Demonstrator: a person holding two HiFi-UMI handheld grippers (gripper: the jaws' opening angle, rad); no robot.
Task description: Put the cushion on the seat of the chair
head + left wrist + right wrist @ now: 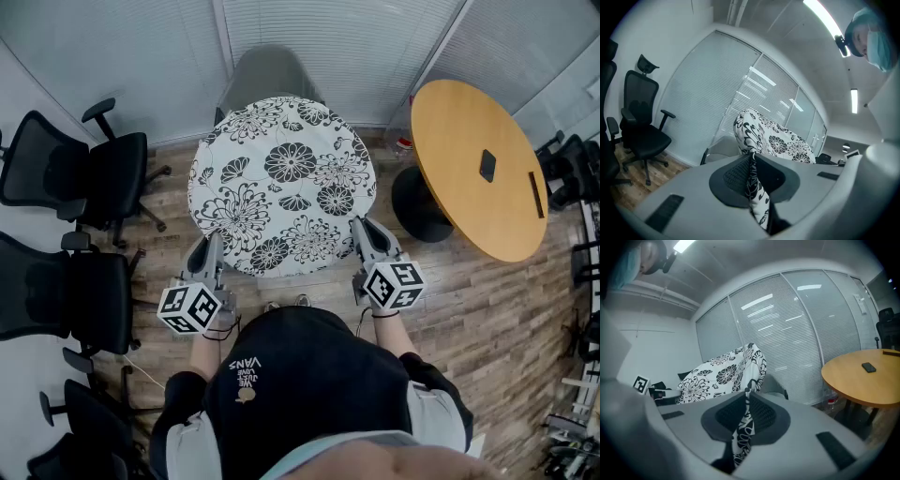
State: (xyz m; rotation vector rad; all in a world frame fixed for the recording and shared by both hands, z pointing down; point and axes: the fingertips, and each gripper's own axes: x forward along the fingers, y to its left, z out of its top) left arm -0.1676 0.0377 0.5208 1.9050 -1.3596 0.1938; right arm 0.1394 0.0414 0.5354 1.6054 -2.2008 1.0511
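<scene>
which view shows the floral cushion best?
Head view: the whole round floral cushion shows, hiding most of the grey chair. Both gripper views show only a foreshortened part, its edge pinched between their jaws.

A grey shell chair [267, 70] is set behind the round floral cushion [281, 183], a round wooden table [473, 164] right of it, black office chairs [103, 173] left.

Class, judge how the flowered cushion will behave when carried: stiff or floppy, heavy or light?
The cushion is probably squashy: its edge pinches thin in the left gripper jaws. Likely light, fairly firm: two edge grips hold it spread.
</scene>
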